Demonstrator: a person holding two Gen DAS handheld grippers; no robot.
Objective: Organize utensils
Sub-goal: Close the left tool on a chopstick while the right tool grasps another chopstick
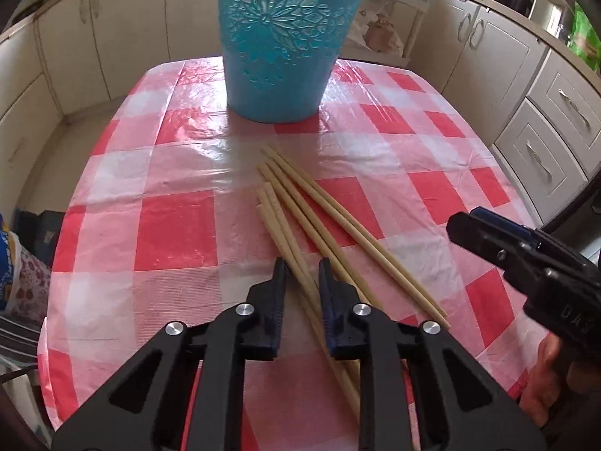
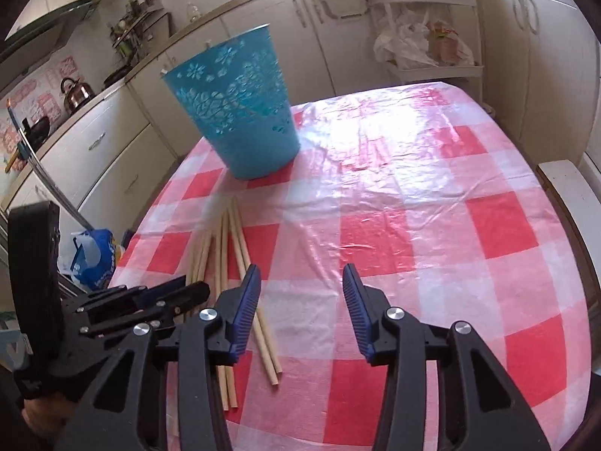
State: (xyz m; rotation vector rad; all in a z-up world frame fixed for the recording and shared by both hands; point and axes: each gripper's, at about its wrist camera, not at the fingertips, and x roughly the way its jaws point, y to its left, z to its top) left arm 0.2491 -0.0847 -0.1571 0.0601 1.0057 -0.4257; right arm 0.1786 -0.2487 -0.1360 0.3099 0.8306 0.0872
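Checked tablecloth [image 1: 176,225], blue basket [image 1: 281,45], left gripper [image 1: 302,274] pinching chopsticks [image 1: 300,203], right gripper [image 2: 302,282] open, holding nothing

The left wrist view looks steeply down along its fingers, close over the chopsticks [image 1: 300,225], with the blue basket [image 1: 285,45] at twelve o'clock. The right wrist view sits to its right, less steep, with the basket [image 2: 240,112] at eleven o'clock. Both share the checked table [image 1: 172,225].
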